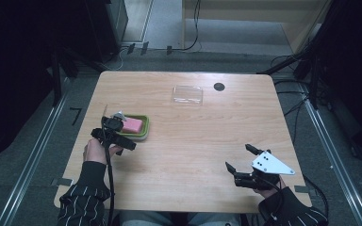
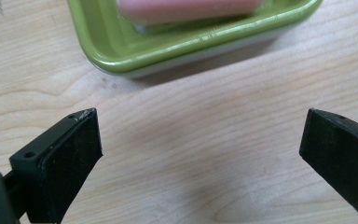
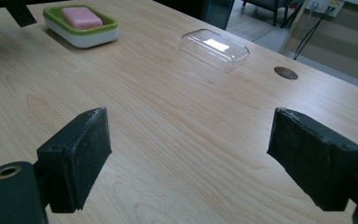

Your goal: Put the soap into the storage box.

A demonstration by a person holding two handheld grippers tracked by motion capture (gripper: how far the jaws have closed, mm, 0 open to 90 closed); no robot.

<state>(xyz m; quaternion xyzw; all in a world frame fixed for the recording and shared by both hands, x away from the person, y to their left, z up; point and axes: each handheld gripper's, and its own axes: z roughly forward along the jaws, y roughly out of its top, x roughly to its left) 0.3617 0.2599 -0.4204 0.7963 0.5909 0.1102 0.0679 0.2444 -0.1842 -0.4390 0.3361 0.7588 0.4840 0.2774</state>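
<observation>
Soap (image 1: 132,125), a pink bar, lies in a green dish (image 1: 143,131) with a white underside, on the left half of the wooden worktop (image 1: 193,136). In the right gripper view the bar (image 3: 81,17) sits flat inside the dish (image 3: 100,29), its top above the rim. In the left gripper view the dish's (image 2: 121,56) near corner lies just beyond the jaws, with the bar (image 2: 186,9) blurred at the top edge.

The left tongs (image 1: 117,123) hang at the dish's near left side, held by the person's left hand (image 1: 95,150); a black cable trails down from them over a dark striped sleeve (image 1: 82,193). In their own view the left tongs (image 2: 200,140) stand wide apart over bare wood, holding nothing and not touching the dish.

A clear plastic lid (image 1: 187,94) rests farther back near the middle of the worktop, well apart from the dish. In the right gripper view the lid (image 3: 214,49) lies with its hollow side down. A small dark round disc (image 1: 219,86) sits just to its right, near the far edge.

The right tongs (image 1: 240,157) are at the near right of the worktop, well apart from everything else, with a grey three-cornered plate (image 1: 271,163) on top and the right hand (image 1: 268,186) behind. In their own view the right tongs (image 3: 189,140) are also spread wide and empty, pointing across the bare wood toward the lid.
</observation>
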